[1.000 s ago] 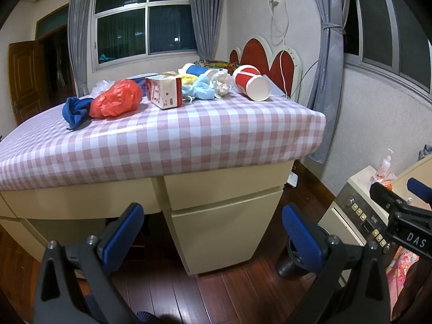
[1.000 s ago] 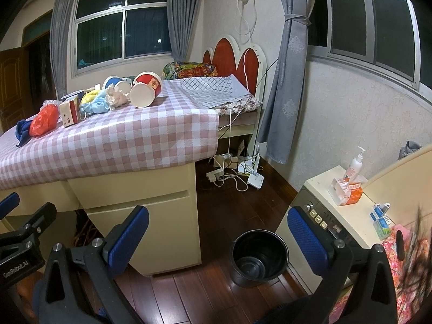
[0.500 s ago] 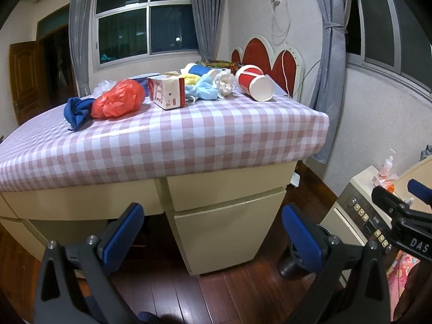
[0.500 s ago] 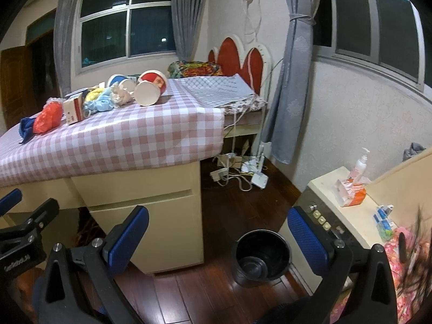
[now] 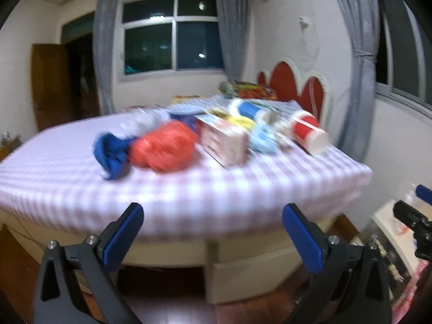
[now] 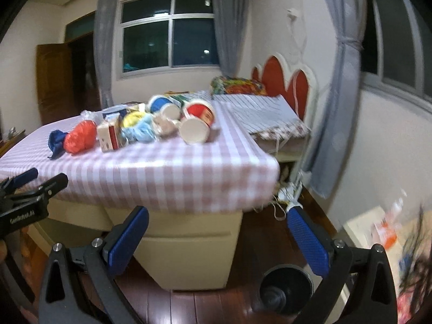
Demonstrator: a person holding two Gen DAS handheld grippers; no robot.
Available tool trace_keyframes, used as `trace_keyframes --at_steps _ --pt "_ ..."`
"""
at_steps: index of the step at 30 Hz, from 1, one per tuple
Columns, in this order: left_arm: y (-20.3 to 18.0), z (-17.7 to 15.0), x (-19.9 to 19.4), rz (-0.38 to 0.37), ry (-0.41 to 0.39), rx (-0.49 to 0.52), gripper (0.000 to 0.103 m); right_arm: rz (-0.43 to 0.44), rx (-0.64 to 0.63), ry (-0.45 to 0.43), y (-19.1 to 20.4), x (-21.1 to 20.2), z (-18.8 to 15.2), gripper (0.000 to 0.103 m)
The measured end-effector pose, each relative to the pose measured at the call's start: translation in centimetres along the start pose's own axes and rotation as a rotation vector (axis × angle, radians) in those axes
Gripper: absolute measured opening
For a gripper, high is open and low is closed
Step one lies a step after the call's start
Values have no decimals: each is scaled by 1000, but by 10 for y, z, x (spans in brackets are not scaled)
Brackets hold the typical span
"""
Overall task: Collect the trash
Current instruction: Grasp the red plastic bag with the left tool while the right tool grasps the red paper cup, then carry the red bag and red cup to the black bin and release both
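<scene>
Both tools are reaching toward the trash. The left tool (image 5: 210,232) and right tool (image 6: 218,236) are wide apart and empty. The crumpled red plastic bag (image 5: 163,147) sits mid-frame on the pink checked surface (image 5: 189,189). Next, pinch it and carry it to the round black bin (image 6: 286,289), lower right.

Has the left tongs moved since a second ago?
Yes. The left tongs have risen and closed in on the checked table: their tips now overlap its front edge rather than the drawers below.

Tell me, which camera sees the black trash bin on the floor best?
The right wrist view: the black trash bin shows on the floor below the open right gripper, partly hidden by one finger. The left wrist view shows no bin, only the table beyond the open left gripper.
</scene>
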State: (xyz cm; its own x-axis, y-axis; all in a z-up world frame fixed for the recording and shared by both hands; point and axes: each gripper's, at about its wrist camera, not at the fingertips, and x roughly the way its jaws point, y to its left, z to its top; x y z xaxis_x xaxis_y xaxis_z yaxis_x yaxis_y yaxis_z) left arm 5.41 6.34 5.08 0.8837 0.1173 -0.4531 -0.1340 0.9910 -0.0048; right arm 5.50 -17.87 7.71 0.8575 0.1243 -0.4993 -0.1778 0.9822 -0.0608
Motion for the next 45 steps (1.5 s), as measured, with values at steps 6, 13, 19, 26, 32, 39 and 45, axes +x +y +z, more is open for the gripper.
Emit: trace_keyframes --at_steps 6,13,19,26,32,39,45 --pt "27 32 39 93 -19 -7 103 31 -10 25 12 53 41 103" --pt "44 48 75 131 -18 -26 103 36 -9 31 17 106 77 103" --pt "47 55 99 118 2 -33 101 38 -6 38 15 137 96 103" --pt "42 55 112 101 27 -5 79 68 4 76 16 162 102 94" --pt "42 54 102 74 -3 5 57 98 25 102 8 167 97 60" --pt "42 60 84 51 -57 -12 44 105 40 65 0 150 96 59" --pt "34 66 59 11 -114 -15 44 83 23 17 -3 118 93 60"
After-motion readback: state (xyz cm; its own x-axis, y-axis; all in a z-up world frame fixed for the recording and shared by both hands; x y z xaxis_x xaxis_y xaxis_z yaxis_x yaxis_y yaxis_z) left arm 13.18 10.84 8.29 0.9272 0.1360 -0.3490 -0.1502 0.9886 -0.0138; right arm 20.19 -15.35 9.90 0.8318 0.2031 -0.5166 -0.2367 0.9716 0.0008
